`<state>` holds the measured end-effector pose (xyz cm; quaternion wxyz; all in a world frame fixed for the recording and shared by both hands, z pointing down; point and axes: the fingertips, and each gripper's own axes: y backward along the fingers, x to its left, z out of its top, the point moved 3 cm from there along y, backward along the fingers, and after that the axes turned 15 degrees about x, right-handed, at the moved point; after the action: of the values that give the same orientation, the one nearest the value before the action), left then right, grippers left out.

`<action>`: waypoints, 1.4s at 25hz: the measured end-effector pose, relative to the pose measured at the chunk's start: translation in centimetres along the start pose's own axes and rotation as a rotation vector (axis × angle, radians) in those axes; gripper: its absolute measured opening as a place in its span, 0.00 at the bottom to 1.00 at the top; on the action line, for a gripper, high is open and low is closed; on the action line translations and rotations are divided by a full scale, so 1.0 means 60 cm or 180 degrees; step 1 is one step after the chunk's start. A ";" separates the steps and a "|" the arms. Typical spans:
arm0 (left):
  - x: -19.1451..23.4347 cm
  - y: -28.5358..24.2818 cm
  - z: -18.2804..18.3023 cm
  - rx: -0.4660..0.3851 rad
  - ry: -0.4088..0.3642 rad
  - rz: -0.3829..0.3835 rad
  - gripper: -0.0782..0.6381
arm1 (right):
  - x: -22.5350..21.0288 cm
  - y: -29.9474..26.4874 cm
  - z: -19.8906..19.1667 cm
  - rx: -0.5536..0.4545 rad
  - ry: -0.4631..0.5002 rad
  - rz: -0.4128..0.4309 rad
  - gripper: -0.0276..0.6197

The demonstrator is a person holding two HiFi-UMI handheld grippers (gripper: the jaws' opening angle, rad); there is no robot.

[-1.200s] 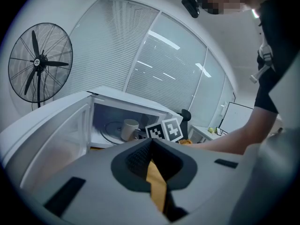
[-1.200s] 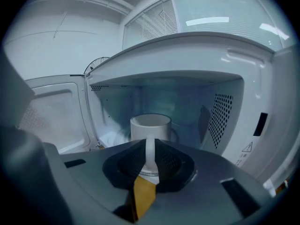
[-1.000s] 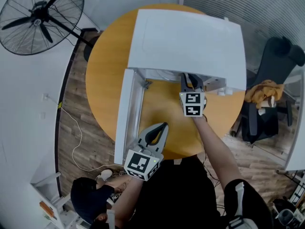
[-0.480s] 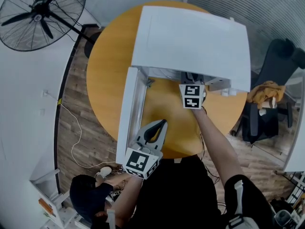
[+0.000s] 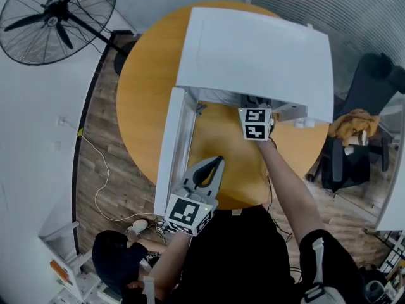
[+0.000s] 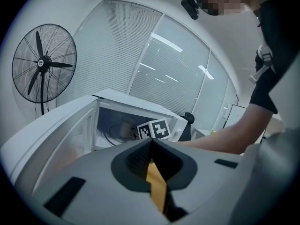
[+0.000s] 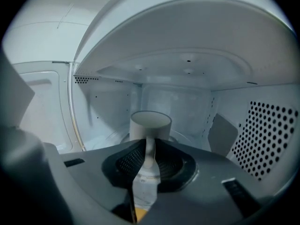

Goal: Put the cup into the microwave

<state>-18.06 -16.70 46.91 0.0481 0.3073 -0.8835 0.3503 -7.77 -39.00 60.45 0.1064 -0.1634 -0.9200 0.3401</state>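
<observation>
**Cup.** The cup [image 7: 150,124] is a plain pale cylinder with an open round mouth. It stands upright on the floor of the microwave [image 5: 253,56] cavity, about mid-width. A thin vertical handle faces my right gripper [image 7: 150,146].

**Right gripper.** I have it reached in through the front opening. Its jaws are opening and the gap between them is narrow. The cup's handle stands in that gap, with the pads close on either side. The body of the cup sits just beyond the jaw tips.

**Left gripper.** The left gripper [image 6: 151,144] is outside the microwave, over the near part of the round wooden table [image 5: 145,87]. Its jaw tips are pressed together with nothing between them.

**View differences.**
- Head view: the white top of the microwave covers the cup and the right jaws. Only the marker cube [image 5: 255,124] and the forearm show. This view alone shows the door [image 5: 169,151] swung out to the left, and the floor fan [image 5: 57,18].
- Right gripper view: shows the cavity interior, including the perforated right wall [image 7: 269,135].
- Left gripper view: looks in from the side, with the cup small behind the right gripper's marker cube.
</observation>
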 end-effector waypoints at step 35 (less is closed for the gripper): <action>-0.187 0.002 -0.018 -0.0408 0.0251 0.0499 0.10 | -0.014 0.273 -0.100 -0.0174 0.0408 0.0770 0.30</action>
<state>-9.23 -10.24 44.26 0.0749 0.2195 -0.9228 0.3075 -1.42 -24.05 54.00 0.1187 -0.2973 -0.8938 0.3142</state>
